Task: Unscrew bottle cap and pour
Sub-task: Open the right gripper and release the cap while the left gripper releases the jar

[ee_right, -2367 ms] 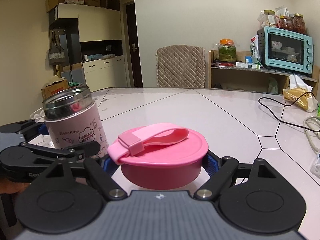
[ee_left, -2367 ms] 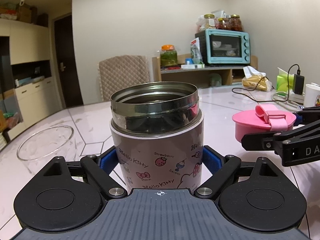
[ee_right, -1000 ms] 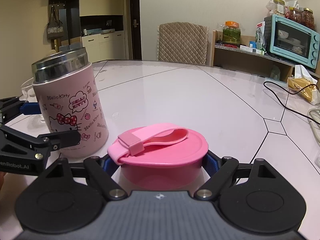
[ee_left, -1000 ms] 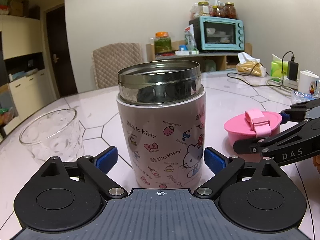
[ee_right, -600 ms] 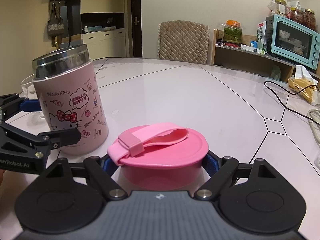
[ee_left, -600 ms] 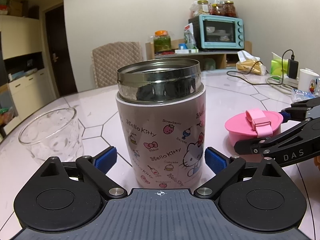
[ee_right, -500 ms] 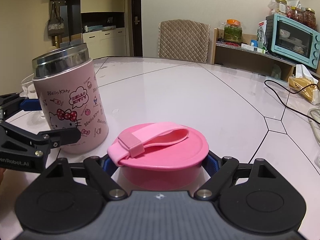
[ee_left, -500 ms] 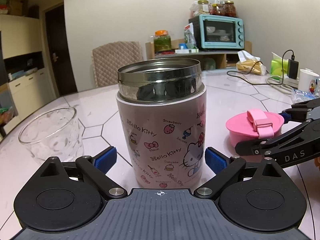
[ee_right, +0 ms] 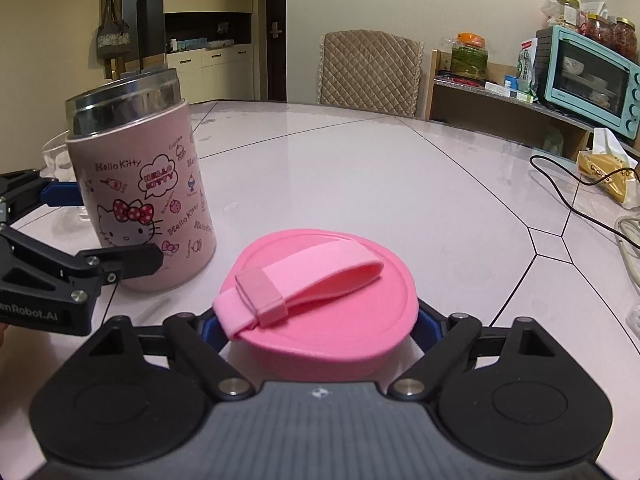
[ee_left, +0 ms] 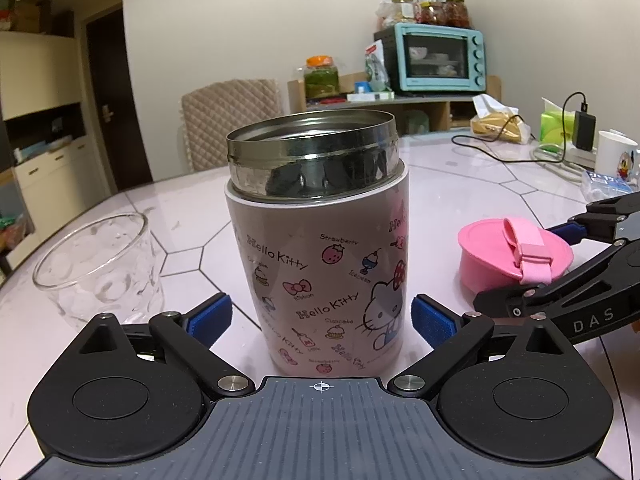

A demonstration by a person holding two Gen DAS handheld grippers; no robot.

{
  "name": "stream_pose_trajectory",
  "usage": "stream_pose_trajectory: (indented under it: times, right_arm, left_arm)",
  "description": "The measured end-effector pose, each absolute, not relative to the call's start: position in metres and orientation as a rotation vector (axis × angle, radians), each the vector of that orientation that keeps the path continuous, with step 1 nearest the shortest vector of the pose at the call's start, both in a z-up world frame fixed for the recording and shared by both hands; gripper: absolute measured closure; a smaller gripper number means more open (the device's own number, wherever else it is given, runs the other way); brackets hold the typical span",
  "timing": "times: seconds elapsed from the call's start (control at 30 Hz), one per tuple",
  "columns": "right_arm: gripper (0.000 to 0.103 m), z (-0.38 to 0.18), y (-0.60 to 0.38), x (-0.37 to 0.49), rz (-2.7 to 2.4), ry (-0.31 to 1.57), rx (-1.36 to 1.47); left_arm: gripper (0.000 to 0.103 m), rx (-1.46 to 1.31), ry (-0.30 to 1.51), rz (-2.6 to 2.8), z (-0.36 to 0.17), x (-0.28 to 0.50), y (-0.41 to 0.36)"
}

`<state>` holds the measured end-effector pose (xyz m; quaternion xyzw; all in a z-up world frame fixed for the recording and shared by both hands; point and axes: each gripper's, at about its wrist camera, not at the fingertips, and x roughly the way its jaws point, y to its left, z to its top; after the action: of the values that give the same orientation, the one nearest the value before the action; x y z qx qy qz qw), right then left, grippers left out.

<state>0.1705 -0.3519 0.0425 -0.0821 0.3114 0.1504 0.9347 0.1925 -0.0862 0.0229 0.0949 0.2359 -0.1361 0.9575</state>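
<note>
jar (ee_left: 320, 240): uncapped, upright on table (ee_right: 360, 168), between your left gripper (ee_left: 322, 316) pads, gaps both sides
left gripper: jaws just opening, apart
cap (ee_right: 320, 300): on table between your right gripper (ee_right: 320, 328) pads
right gripper: jaws just opening, cap released

Pale marble-look table (ee_left: 460, 184) with thin dark hexagon lines. On it: an open pink flask (ee_left: 324, 264) standing upright, an empty glass (ee_left: 100, 272) just beside it, the pink lid (ee_right: 320, 304) lying flat, and farther off a white mug (ee_left: 614, 158), black cable (ee_left: 492, 150) and snack bag (ee_right: 604, 176).
</note>
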Motion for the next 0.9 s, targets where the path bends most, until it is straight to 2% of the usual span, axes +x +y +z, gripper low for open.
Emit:
stream_pose_trajectory:
  times: [0.47,0.9]
  right_arm:
    - [0.000,0.041,-0.352,0.163,0.302,0.638,-0.199]
    - [0.000,0.042,-0.351,0.150,0.306,0.621,-0.260]
  left_arm:
    - [0.002,0.193,0.483,-0.278,0.023,0.192,-0.085]
    - [0.000,0.215,0.475,-0.288,0.022,0.191,-0.088]
